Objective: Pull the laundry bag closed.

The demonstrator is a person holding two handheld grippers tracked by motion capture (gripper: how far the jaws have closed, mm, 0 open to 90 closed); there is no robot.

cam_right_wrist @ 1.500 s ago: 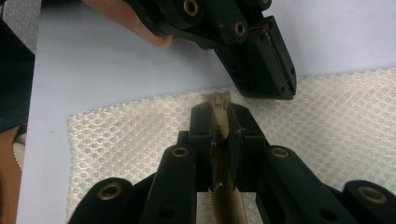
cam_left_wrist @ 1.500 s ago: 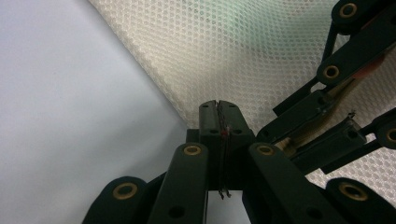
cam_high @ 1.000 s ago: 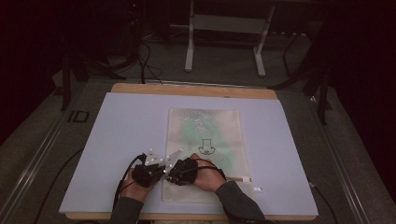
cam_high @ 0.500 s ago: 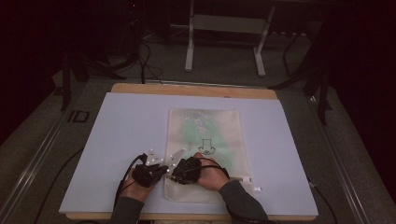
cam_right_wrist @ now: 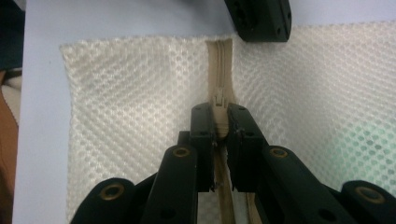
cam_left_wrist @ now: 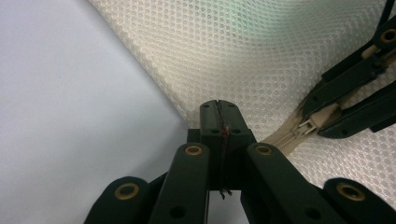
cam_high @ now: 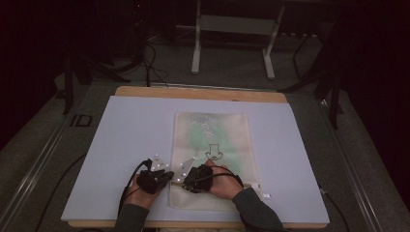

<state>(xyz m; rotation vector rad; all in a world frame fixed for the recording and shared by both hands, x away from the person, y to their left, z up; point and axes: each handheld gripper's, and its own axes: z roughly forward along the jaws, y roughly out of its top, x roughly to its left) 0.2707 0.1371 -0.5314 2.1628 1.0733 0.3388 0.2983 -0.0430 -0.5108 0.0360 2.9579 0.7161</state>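
You are zipping the mesh bag: your left tongs are clenched on its edge at the zip's end, and your right tongs grasp the zip slider, which sits just ahead of their tips. Next, hold the left steady and draw the slider along the zip. Since a second ago your right hand has edged slightly right; the bag lies as before.

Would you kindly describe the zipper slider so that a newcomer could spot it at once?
On the lilac table top lies a white mesh bag. Along its near end runs a beige zipper. The slider is the small beige piece pinched between the right tongs, unlike the flat mesh around it.
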